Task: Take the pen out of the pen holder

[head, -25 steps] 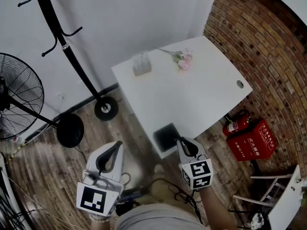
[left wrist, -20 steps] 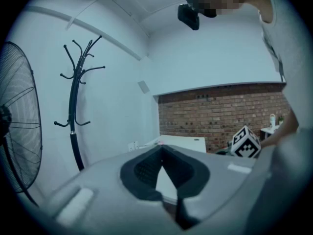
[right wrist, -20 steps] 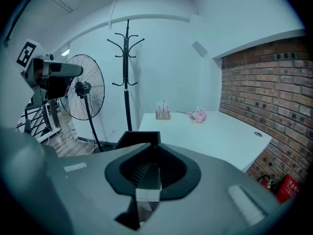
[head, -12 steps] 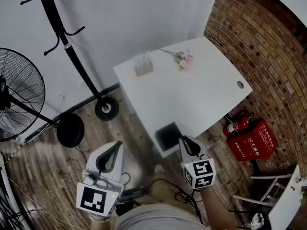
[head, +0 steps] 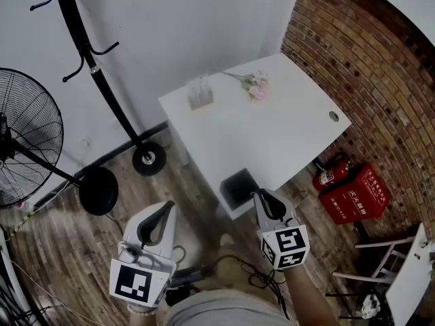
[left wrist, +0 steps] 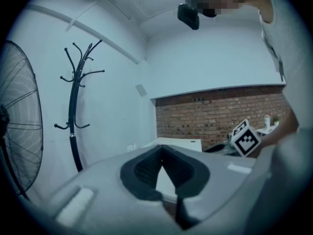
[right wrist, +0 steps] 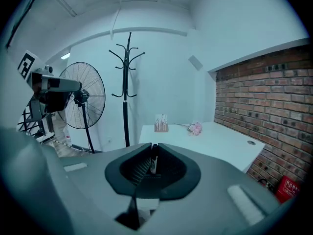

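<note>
white bench (head: pixel 272 134) fills the centre of the head view. left gripper (head: pixel 168 207) held at seven o'clock, jaws pressed together, empty. right gripper (head: pixel 258 195) at six o'clock, by the bench's near corner — jaws barely parted, nothing between. pen holder (head: pixel 200 91) stands upright at the bench's eleven o'clock corner, well apart from both grippers — pen inside too small to tell. pink flowers (head: pixel 256 87) lie near it.
</note>
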Available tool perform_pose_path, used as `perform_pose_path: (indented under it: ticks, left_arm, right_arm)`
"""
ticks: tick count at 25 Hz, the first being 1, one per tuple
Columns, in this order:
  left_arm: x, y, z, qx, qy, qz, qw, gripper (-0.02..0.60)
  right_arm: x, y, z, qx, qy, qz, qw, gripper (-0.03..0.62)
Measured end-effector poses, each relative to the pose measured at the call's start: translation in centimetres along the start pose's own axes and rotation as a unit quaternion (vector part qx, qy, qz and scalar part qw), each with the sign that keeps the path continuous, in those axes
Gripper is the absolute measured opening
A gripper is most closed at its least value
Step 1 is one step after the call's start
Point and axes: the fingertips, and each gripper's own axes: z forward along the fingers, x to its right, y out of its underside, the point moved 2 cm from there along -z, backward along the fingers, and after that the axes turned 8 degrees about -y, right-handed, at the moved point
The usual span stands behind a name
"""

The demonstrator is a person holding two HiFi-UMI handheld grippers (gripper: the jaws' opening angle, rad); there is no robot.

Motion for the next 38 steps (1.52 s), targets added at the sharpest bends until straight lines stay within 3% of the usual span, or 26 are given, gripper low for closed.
perform_pose_path:
  ticks: [17, 27, 38]
  left_arm:
    - [1.4, -1.0, -3.1, 0.026, 0.048, 0.009, 0.9985, -0.006]
    - [4.5, -1.5, -3.3, 0.029, 0.109, 0.016, 0.9934, -0.006]
    - [9.3, -1.6, -3.8, 0.038, 0.194, 0.027, 0.9799, -0.006]
  right_arm:
    - [-3.4, -6.4, -6.2, 0.092, 0.036, -0.037, 0.994, 0.041]
    - [-3.2, -5.4, -11.7, 0.093, 0.111, -0.028, 0.989, 0.041]
    - [-2.6, -2.0, -19.2, 0.082, 0.212, 0.004, 0.974, 0.041]
